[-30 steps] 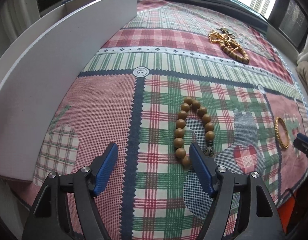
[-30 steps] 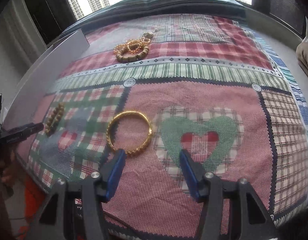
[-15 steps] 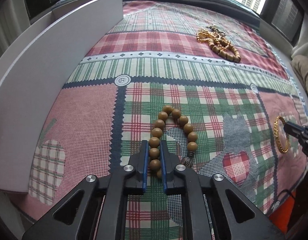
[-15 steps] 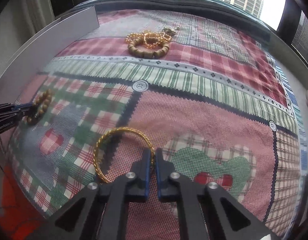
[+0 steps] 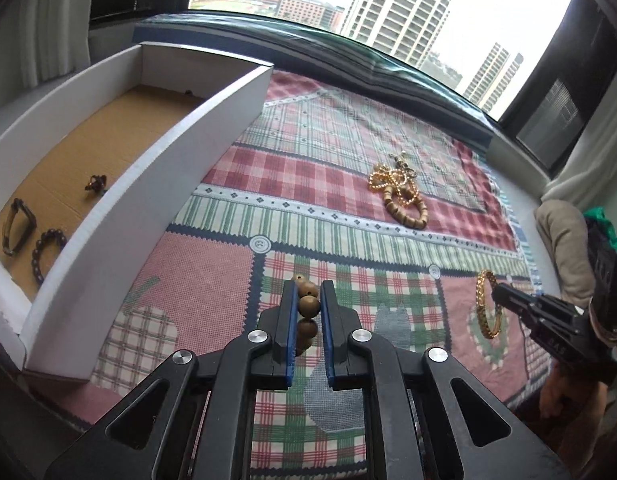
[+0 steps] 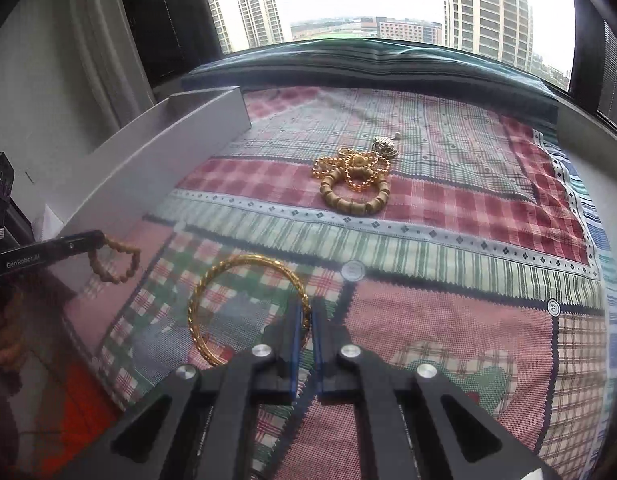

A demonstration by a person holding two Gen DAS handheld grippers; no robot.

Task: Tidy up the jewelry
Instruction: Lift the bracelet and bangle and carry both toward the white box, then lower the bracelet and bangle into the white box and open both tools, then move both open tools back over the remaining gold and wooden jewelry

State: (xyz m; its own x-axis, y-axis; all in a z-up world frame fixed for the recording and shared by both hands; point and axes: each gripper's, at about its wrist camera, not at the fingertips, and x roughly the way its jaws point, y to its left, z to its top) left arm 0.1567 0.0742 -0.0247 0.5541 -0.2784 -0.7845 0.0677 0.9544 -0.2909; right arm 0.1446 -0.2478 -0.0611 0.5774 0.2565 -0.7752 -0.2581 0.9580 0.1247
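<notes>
Left claw [image 5: 308, 304]: we pinch the wooden bead bracelet [image 5: 307, 305]; white box [image 5: 148, 196] lies to its left, nearer this hand.
Right claw [image 6: 304, 320]: we clamp the gold bangle [image 6: 244, 304].

We have two fisheye views, each riding on a gripper and looking forward and steeply down along its fingers at the quilt [image 5: 236, 280]. Our left view sits close above the quilt's near left part, facing the window [image 5: 388, 12], with the box [image 5: 156, 168] on its left. Our right view looks from further right. Both share the jewelry pile [image 5: 400, 196] [image 6: 354, 186], the box, and each other's gripper.
</notes>
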